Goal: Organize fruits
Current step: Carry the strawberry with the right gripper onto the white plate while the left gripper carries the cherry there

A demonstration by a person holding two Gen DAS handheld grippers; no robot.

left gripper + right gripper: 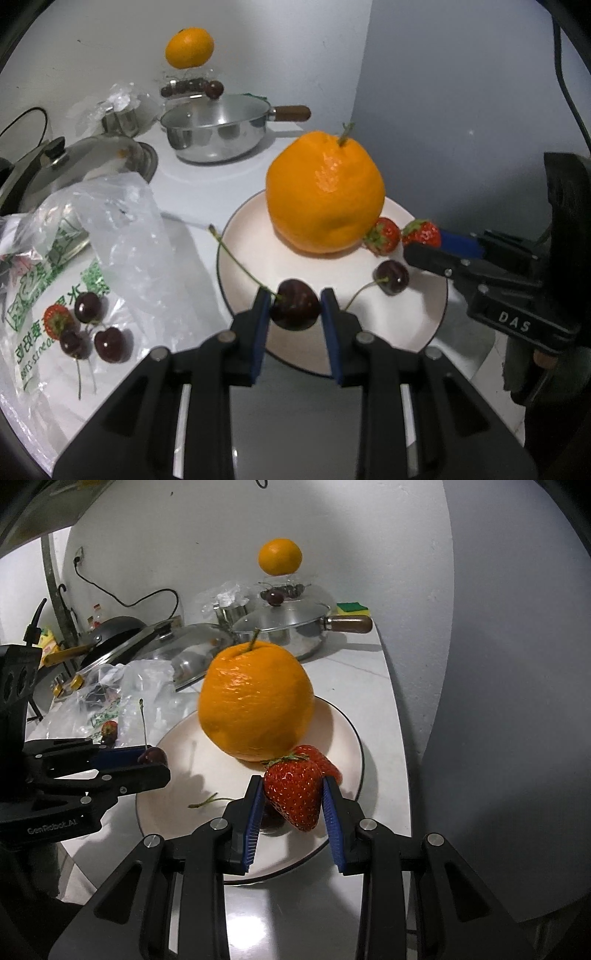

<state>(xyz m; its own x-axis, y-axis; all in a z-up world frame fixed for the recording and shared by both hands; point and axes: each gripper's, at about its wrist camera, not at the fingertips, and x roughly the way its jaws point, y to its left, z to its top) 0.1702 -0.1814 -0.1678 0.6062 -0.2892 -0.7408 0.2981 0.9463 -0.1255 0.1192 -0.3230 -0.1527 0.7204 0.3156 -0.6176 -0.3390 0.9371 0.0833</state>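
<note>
White marble table (pixel 373 686) against grey wall | round cream plate (pixel 258 236) near table's front edge | left gripper (pixel 295 306) fingers clamp dark cherry (pixel 295 303) at 6 o'clock | right gripper (pixel 293 794) fingers pinch red strawberry (pixel 293 794) at 3 o'clock

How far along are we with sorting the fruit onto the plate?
Done: an orange, a strawberry and a cherry sit on the plate. In hand: left claw grips a cherry, right claw a strawberry. Left: cherries and one strawberry on the bag.

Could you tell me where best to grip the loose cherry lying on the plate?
Grip the loose cherry across its round body from above, fingers either side. Its thin stem trails toward the plate front, too slight to hold, and the strawberries crowd behind.
</note>
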